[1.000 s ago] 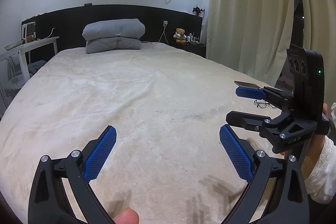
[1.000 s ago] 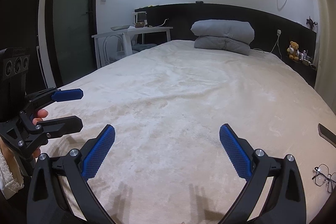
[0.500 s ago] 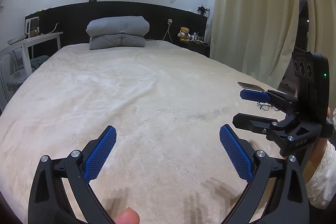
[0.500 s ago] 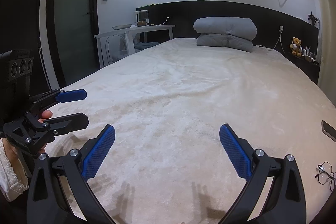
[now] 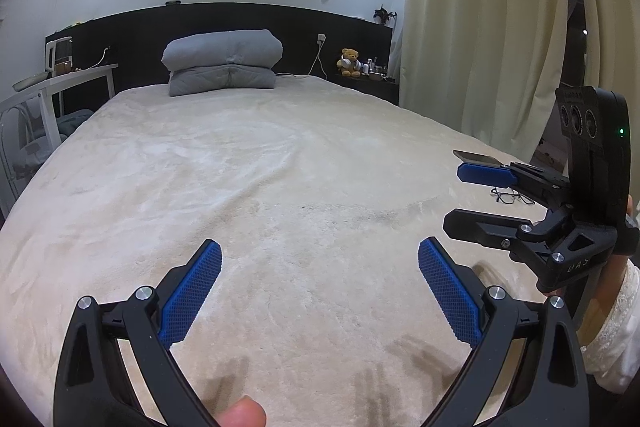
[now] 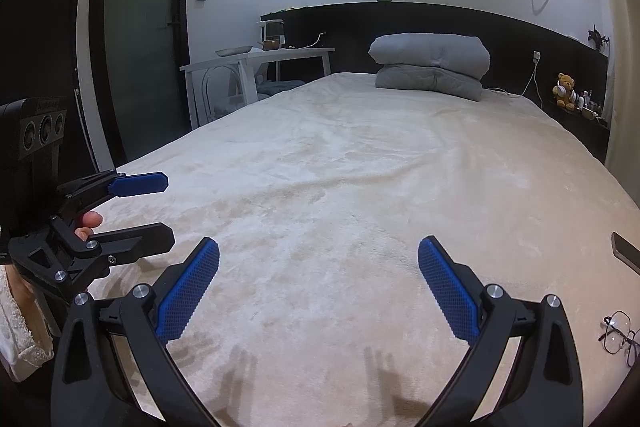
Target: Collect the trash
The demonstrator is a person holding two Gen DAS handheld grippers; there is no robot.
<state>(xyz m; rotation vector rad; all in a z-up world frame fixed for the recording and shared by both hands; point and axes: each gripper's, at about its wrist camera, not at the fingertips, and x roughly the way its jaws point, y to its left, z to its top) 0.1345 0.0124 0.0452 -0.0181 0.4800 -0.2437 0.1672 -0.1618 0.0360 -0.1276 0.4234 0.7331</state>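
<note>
Two grippers hang side by side over a big bed [image 5: 248, 187]. The left gripper [image 5: 320, 291] has its jaws spread wide with nothing between them. The right gripper [image 6: 318, 287] is the same: jaws wide apart and holding nothing.

No trash shows anywhere in these views. The cream blanket looks bare in the middle, and no bin or bag can be seen. So this could be a time when the trash is all picked up, or a time when the person is looking for trash that lies out of view. The pictures do not settle which.

Near the right edge of the bed lie a pair of glasses [image 6: 619, 337] and, a bit farther up, a dark flat thing [image 6: 626, 251], maybe a phone. These do not look like trash.

A folded grey quilt [image 5: 222, 62] sits at the head of the bed, by a black headboard [image 5: 300, 27]. A small teddy bear [image 6: 564, 91] sits on a low shelf to the right. A white desk [image 6: 256, 61] stands left of the bed with a kettle [image 6: 273, 35] on it. Long pale curtains [image 5: 480, 27] hang on the right side.
</note>
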